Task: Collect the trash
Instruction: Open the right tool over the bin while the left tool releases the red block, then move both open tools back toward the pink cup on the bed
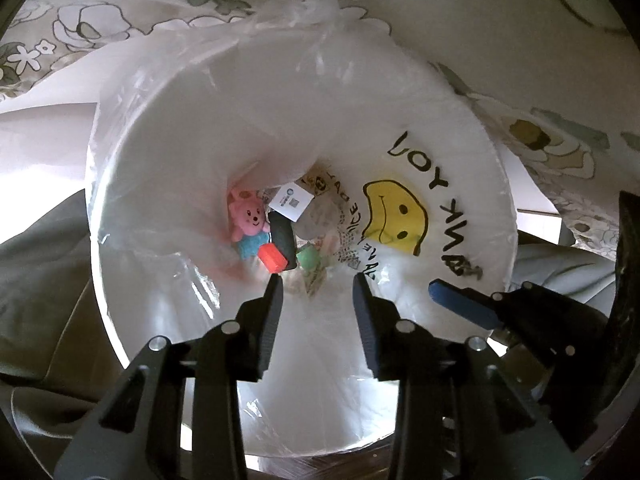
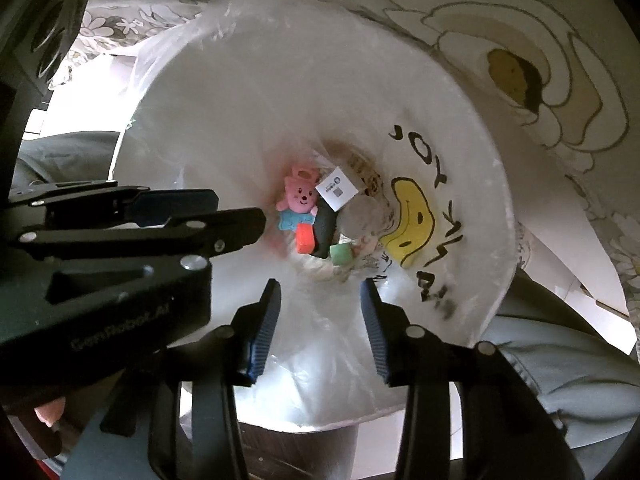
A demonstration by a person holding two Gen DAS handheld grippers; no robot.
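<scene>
**Both grippers parked over the open trash bag, nothing in either one**

So both grippers point almost straight down into the mouth of a white plastic bag [image 1: 420,92], the kind with a yellow smiley face [image 1: 394,216] and black lettering printed on it.

Left gripper [image 1: 318,280] sits at the bottom centre of its own view, jaws parted with only bag plastic showing through the gap, so released and gripping nothing. The right gripper [image 2: 320,286] looks the same in its view: jaws apart, empty. In the left view the right gripper's blue-padded finger pokes in from the lower right, and in the right view the left gripper comes in from the left edge, so the two are just beside each other over the bag's opening.

The trash sits down at the bottom of the bag, dead centre in both views: a pink plush bear [image 1: 248,220] in a blue outfit, an orange-red block [image 1: 273,258], a dark cylinder [image 1: 283,236], a green block [image 1: 309,258], a white card with a QR code [image 1: 291,202], plus some crumpled printed wrappers.

Around the bag there's a floral-print fabric [image 1: 500,8] across the top of both frames. Grey-green cloth shows at the left and lower right edges; can't tell what it is.
</scene>
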